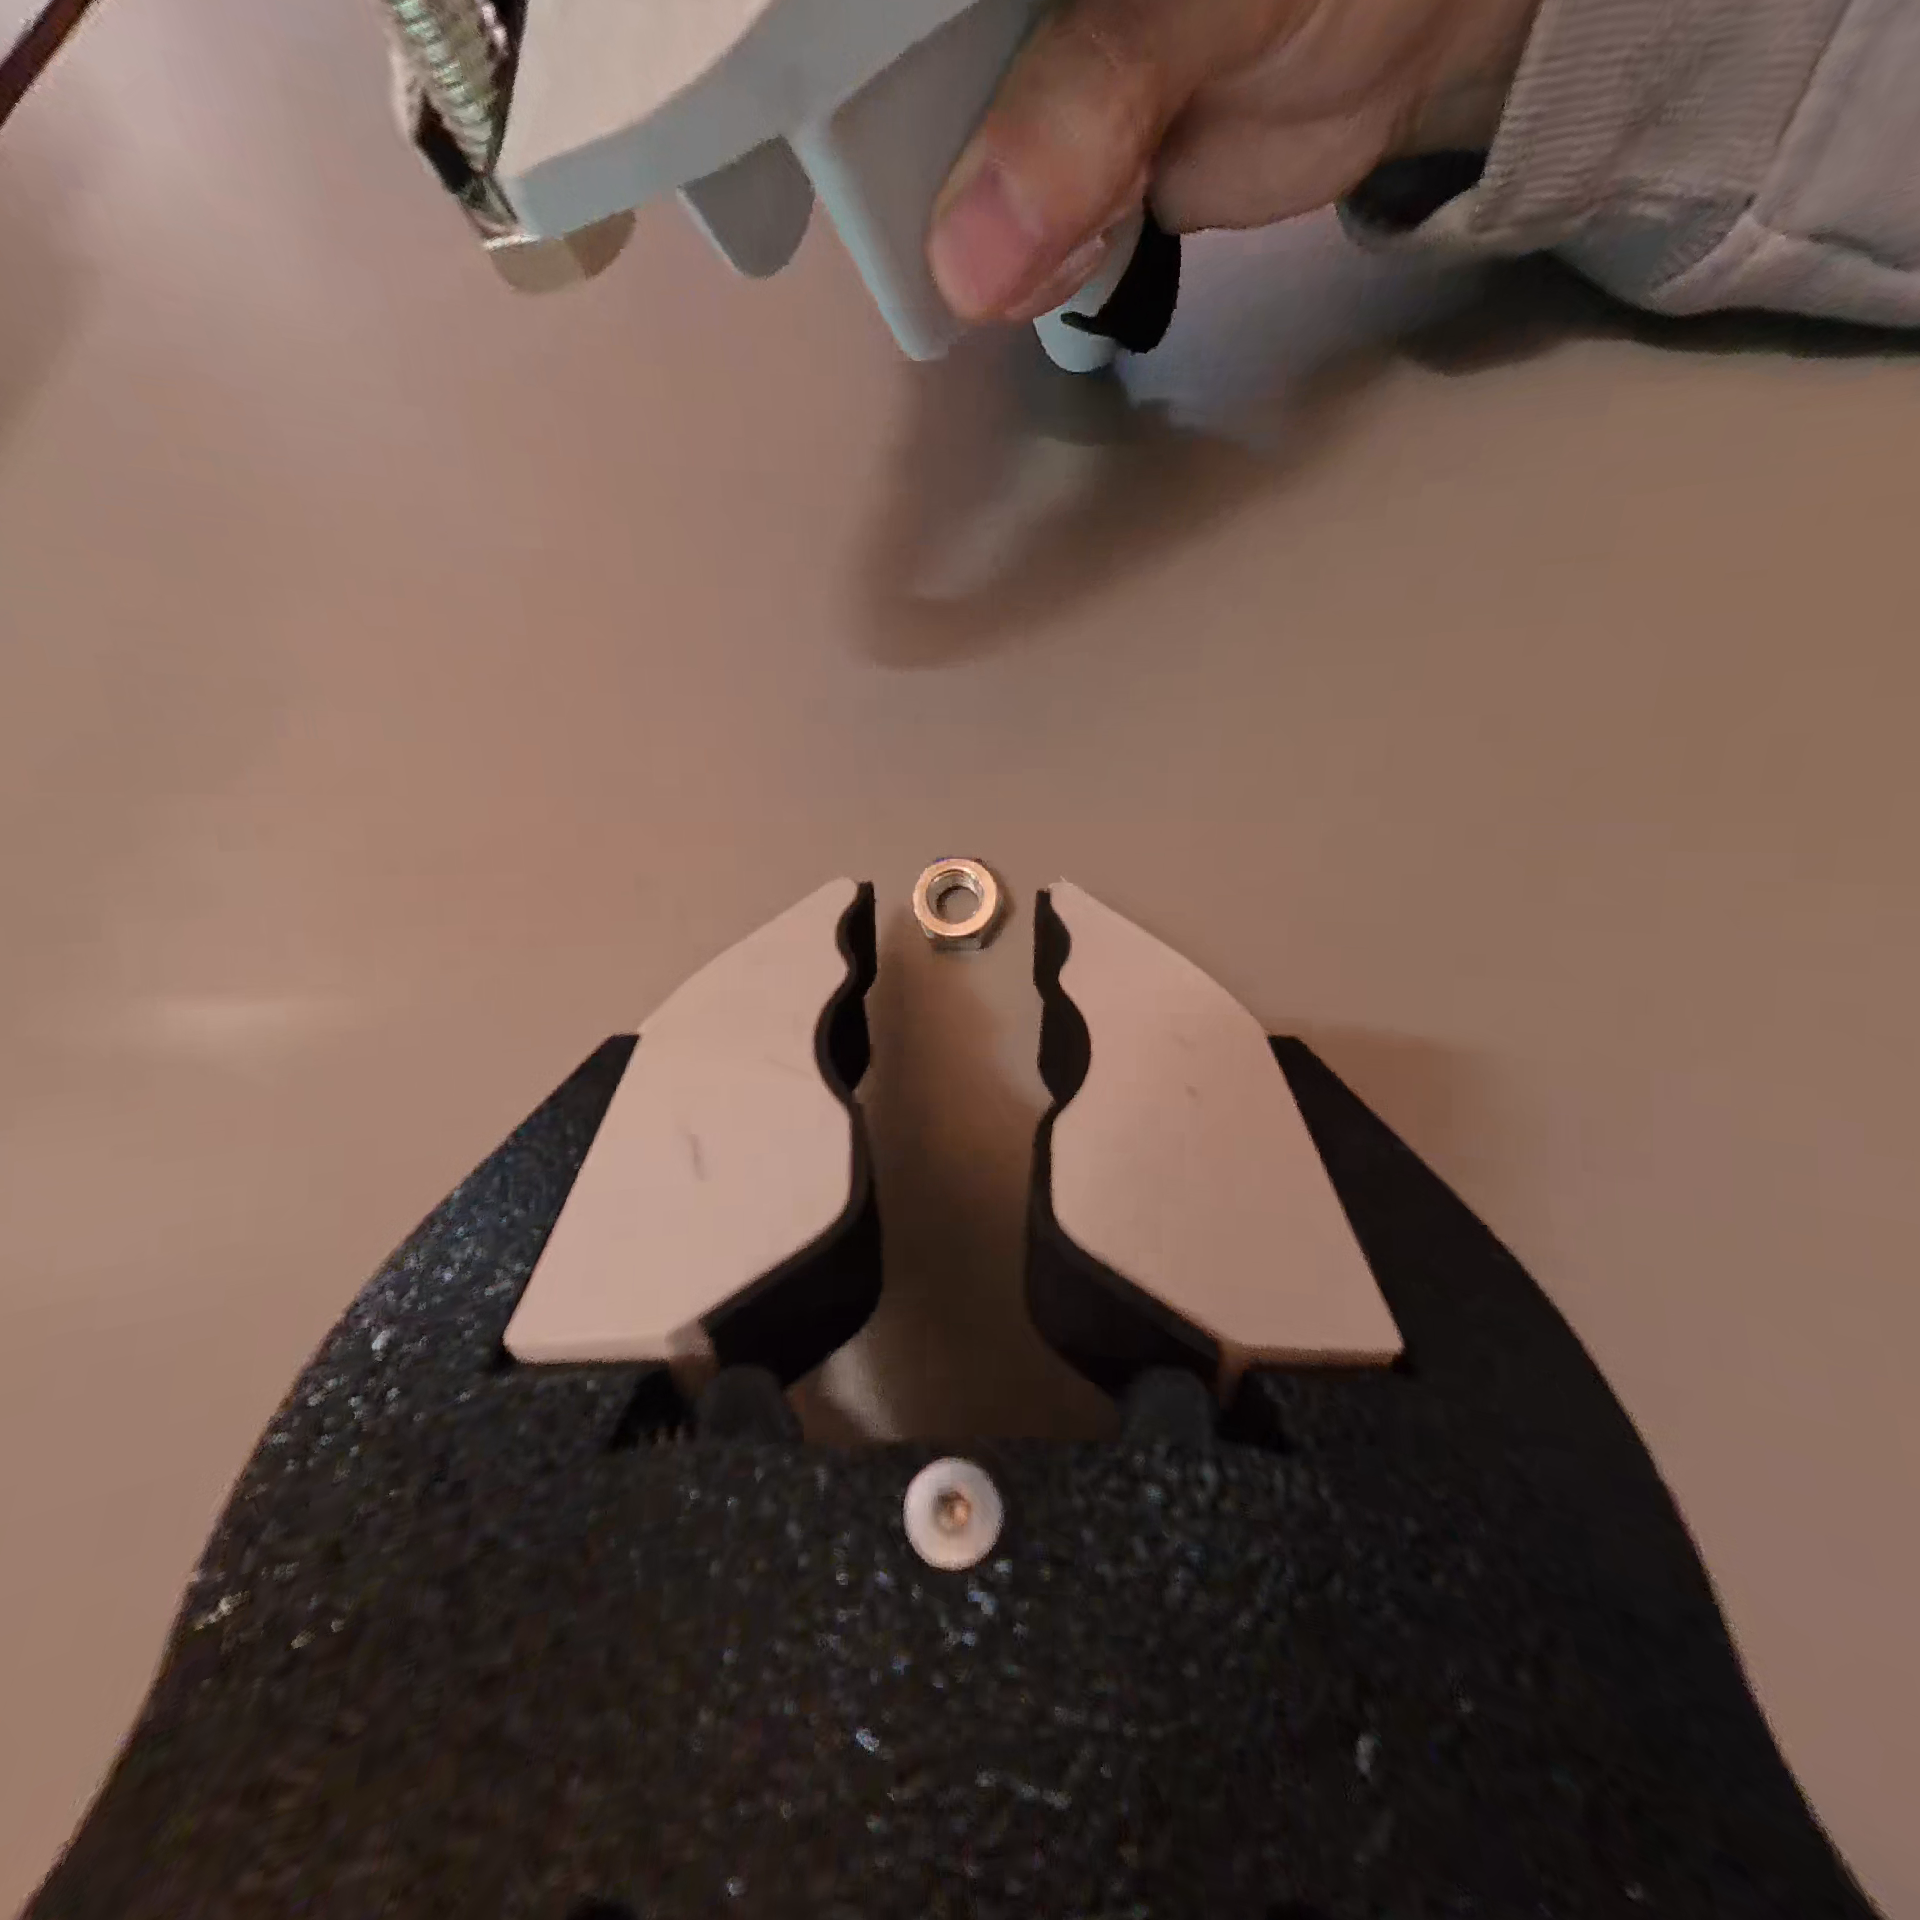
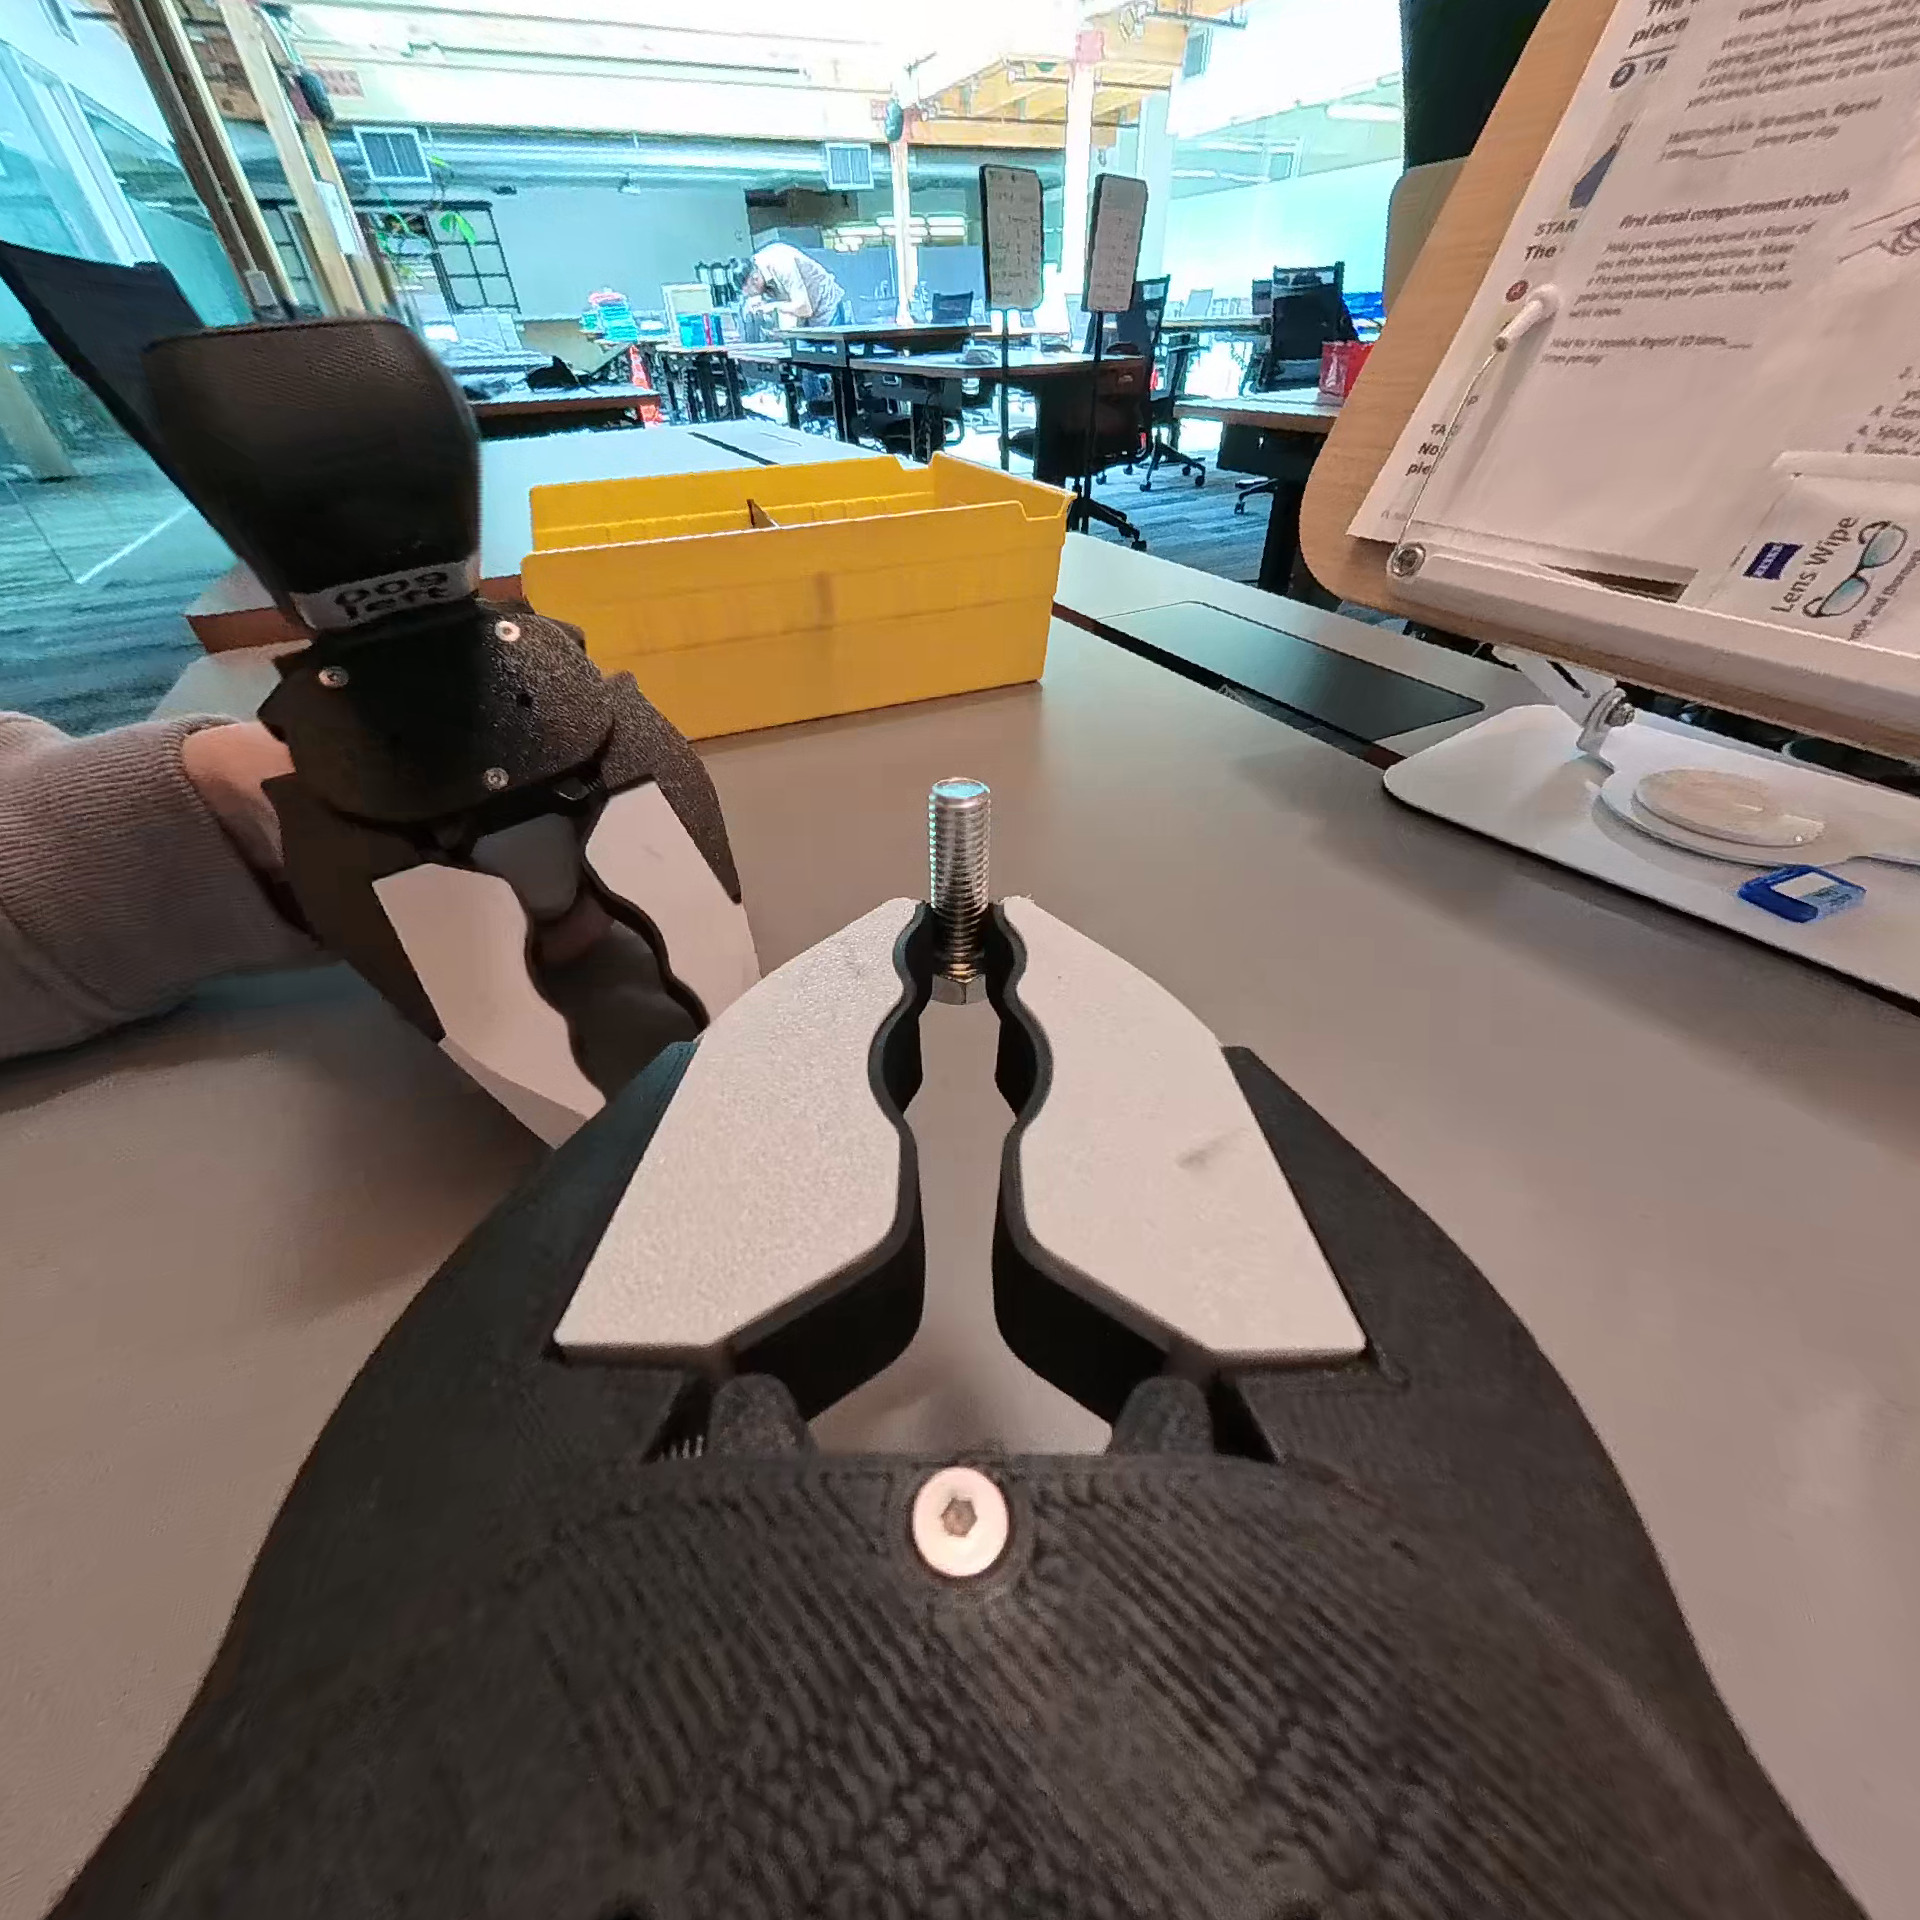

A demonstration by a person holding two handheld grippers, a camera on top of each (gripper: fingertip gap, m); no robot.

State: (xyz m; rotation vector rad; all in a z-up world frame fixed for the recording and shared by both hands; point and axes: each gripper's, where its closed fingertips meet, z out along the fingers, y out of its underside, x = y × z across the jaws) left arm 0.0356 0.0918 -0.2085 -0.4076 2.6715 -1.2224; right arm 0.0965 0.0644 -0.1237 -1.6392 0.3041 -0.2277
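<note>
In the left wrist view my left gripper [image 1: 953, 890] is open, pointing down at the beige table [image 1: 416, 727]. A small silver hex nut [image 1: 956, 904] lies flat on the table between its fingertips, with a gap on each side. My right gripper [image 2: 960, 909] is shut on a silver threaded bolt [image 2: 958, 842]. The bolt stands upright, thread up, with its hex head below the pads. The left wrist view shows that gripper and bolt [image 1: 457, 94] at the top left, held by a hand [image 1: 1091, 156]. The left gripper [image 2: 634, 1049] also shows at the left of the right wrist view.
A yellow divided bin [image 2: 790, 613] stands on the table behind the grippers. A tilted stand with printed sheets [image 2: 1662, 364] and its white base [image 2: 1507, 790] are at the right, with a small blue object [image 2: 1803, 891] by it. A sleeve [image 2: 104, 862] comes in from the left. Across from one pair of fingers to the other is roughly 11 centimeters. The small blue object [image 2: 1803, 891] is about 35 centimeters from both grippers' fingertips.
</note>
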